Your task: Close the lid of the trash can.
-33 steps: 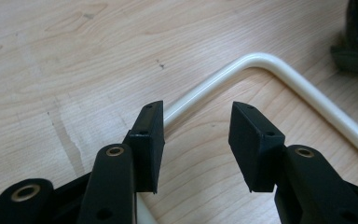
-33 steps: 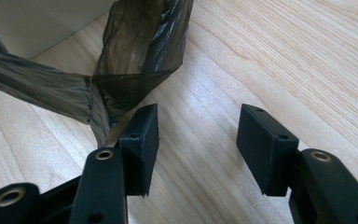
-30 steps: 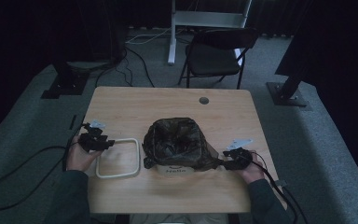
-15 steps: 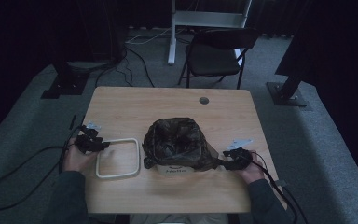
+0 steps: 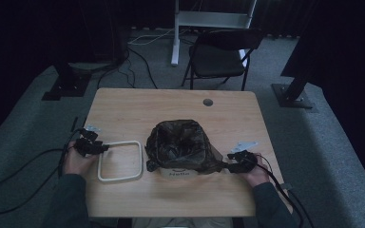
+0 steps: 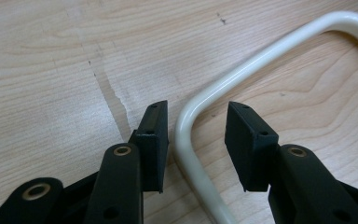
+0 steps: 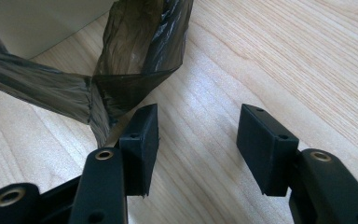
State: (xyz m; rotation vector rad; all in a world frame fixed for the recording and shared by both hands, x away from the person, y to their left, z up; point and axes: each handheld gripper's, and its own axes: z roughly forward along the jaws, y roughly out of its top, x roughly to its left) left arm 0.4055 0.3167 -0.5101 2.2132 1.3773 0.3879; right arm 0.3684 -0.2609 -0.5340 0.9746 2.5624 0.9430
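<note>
A cream ring of bent tube (image 5: 121, 142) lies flat on the wooden table (image 5: 138, 111), left of a small bin lined with a dark plastic bag (image 5: 180, 142). My left gripper (image 5: 102, 148) is at the ring's far left corner. In the left gripper view its jaws (image 6: 196, 114) straddle the ring's tube (image 6: 261, 58); they have just been closing, and a gap still shows at the right pad. My right gripper (image 5: 229, 166) rests at the bag's right side. Its jaws (image 7: 198, 114) stand open over bare wood, and the bag's loose edge (image 7: 135, 56) lies just beyond the left finger (image 7: 142, 135).
A black folding chair (image 5: 221, 52) and a white stand (image 5: 214, 19) sit beyond the table's far edge. A round cable hole (image 5: 207, 102) is near that edge. Cables trail from both grippers off the table's sides. The bin's pale wall (image 7: 37, 18) is close to the right gripper.
My left gripper has slid a little to the left along the ring's far side to its corner. The right gripper, bag and bin have not moved.
</note>
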